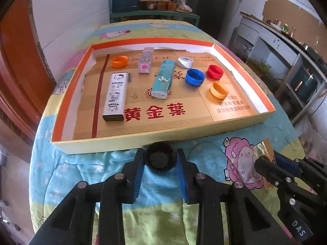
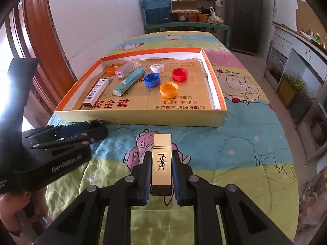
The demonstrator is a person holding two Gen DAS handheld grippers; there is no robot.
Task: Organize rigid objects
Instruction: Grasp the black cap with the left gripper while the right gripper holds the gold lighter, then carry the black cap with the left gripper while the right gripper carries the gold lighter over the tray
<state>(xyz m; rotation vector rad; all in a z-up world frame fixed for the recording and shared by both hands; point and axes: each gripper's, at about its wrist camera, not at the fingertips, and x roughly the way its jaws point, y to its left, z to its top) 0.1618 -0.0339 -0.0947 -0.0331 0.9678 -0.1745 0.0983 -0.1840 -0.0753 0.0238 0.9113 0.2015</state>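
My left gripper [image 1: 160,160] clamps a black cap [image 1: 160,158] just short of the tray [image 1: 163,140]; only my right view shows the right gripper [image 2: 161,175] clenching a gold lighter [image 2: 162,163], tray ahead.

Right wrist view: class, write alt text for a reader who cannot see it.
The right hand-held gripper is shut on a gold lighter above a cartoon-print quilt. Beyond lies a shallow cardboard tray holding five bottle caps and three slim lighters. The left hand-held gripper shows at the left edge.
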